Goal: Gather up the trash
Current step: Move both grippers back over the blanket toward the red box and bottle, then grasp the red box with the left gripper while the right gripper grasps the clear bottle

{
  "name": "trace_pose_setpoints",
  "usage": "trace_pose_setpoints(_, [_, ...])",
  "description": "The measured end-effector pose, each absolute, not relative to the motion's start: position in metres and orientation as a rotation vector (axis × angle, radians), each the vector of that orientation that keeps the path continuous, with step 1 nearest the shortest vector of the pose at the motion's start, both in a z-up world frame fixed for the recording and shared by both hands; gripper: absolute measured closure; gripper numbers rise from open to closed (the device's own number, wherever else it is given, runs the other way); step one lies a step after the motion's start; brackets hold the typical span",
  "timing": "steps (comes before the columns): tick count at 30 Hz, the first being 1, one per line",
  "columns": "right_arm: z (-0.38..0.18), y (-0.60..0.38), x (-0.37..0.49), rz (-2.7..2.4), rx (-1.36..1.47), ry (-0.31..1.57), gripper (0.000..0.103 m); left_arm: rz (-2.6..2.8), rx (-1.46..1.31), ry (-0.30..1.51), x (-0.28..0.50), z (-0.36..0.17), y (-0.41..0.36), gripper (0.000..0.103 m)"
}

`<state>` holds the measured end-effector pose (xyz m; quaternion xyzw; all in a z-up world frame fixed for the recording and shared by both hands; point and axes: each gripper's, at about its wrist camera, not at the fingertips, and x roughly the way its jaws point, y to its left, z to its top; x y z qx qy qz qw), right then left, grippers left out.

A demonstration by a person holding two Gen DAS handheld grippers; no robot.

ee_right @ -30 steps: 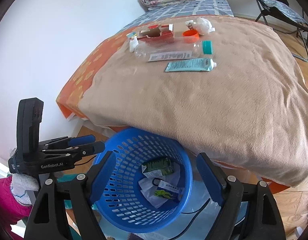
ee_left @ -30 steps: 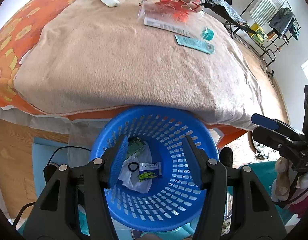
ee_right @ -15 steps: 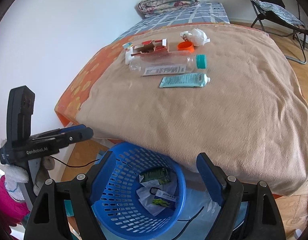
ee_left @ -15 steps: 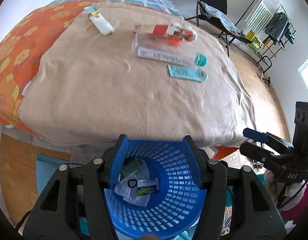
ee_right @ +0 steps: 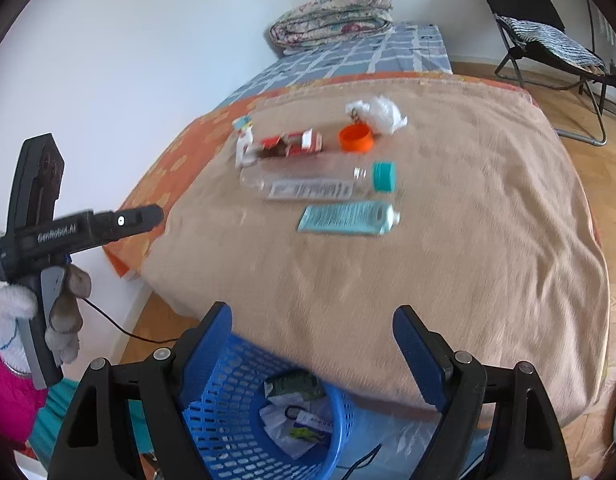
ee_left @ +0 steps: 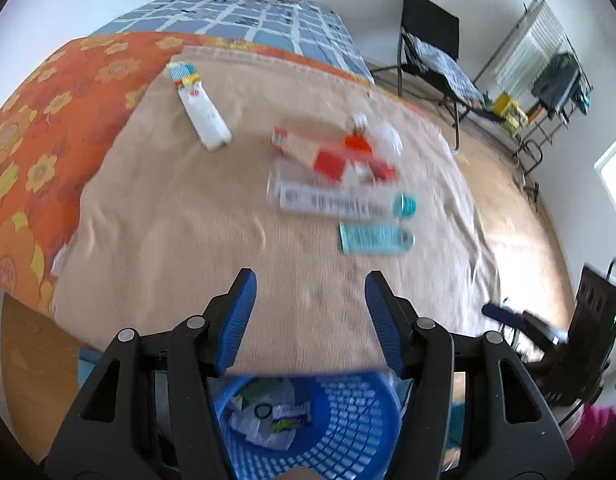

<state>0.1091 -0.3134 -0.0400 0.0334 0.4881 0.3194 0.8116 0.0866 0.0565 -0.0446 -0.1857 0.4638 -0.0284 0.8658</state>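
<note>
Trash lies mid-bed on the tan blanket [ee_right: 448, 280]: clear plastic bottle [ee_right: 308, 184] with teal cap, teal tube [ee_right: 348, 219] just beside it, red carton [ee_right: 294, 144], orange cap [ee_right: 356, 138], crumpled white wrapper [ee_right: 378, 114]. We hold the left gripper [ee_left: 306, 314] and right gripper [ee_right: 312, 346] parted and empty above the blue basket [ee_right: 228, 412], which already contains paper scraps and small packets. We judge the tube nearest; best to come down across its width and pinch mid-body

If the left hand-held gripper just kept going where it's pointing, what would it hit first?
Probably the bare tan blanket, short of the teal tube. The left hand-held gripper is open and empty; depth is uncertain.
</note>
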Motion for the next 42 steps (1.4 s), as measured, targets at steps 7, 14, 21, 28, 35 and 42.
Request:
trace_pose_setpoints(7, [-0.032,-0.315,0.153,0.668,0.105,0.995,0.018,-0.043,-0.565,0.987,0.149,-0.044,0.085,0.045])
trace_pose_setpoints(14, [-0.048,-0.312,0.195,0.659,0.217,1.045,0.020,-0.011,-0.697,1.013,0.193,-0.066,0.100,0.045])
trace_pose_setpoints(21, [-0.070,-0.316,0.227,0.636,0.332,1.111,0.026,-0.004,-0.761,1.046,0.232,-0.088,0.099,0.045])
trace_pose_setpoints(28, [-0.081,-0.314,0.247,0.629,0.388,1.136,0.029,0.030,-0.785,1.078,0.252,-0.110,0.104,0.045])
trace_pose_setpoints(35, [-0.094,-0.306,0.258,0.632,0.420,1.163,0.032,0.011,-0.850,1.101,0.263,-0.127,0.107,0.045])
trace_pose_setpoints(42, [-0.108,-0.301,0.266,0.637,0.468,1.194,0.033,-0.017,-0.914,1.111,0.271,-0.137,0.104,0.045])
